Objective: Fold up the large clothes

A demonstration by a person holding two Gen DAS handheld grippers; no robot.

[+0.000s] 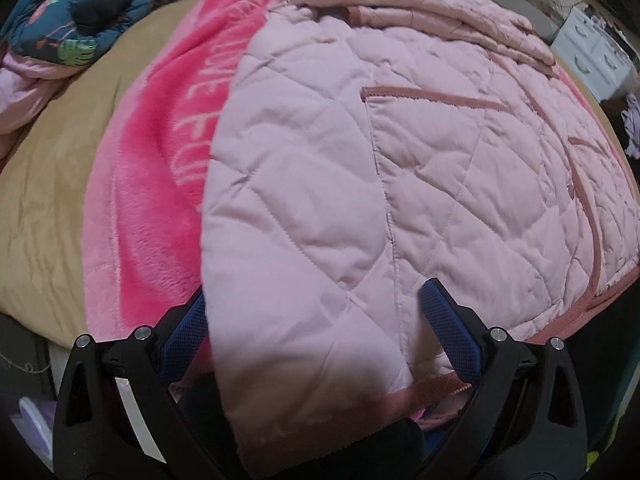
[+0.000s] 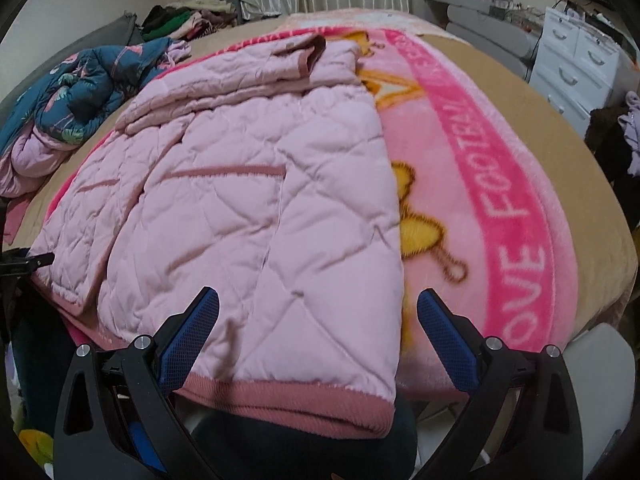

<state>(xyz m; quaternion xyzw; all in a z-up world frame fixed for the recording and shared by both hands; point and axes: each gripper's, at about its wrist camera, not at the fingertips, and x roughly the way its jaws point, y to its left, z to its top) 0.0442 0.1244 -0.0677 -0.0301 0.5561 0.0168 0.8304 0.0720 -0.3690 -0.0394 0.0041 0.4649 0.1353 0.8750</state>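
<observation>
A pale pink quilted jacket point(image 1: 400, 152) with darker pink trim lies flat on a pink fleece blanket on the bed; it also shows in the right wrist view point(image 2: 248, 200). Its sleeves are folded across the far end. My left gripper point(image 1: 312, 312) is open at the jacket's near left hem corner, and the fabric lies between its blue fingers point(image 1: 448, 328) and over the left one. My right gripper point(image 2: 318, 316) is open at the near right hem corner, with the ribbed hem point(image 2: 288, 404) between its fingers point(image 2: 192, 336).
The pink blanket point(image 2: 508, 240) with white lettering covers a tan bedspread point(image 1: 44, 200). A crumpled dark floral quilt point(image 2: 76, 92) lies at the far left. White drawers point(image 2: 576, 64) stand at the right, a clothes pile point(image 2: 184, 20) by the curtain.
</observation>
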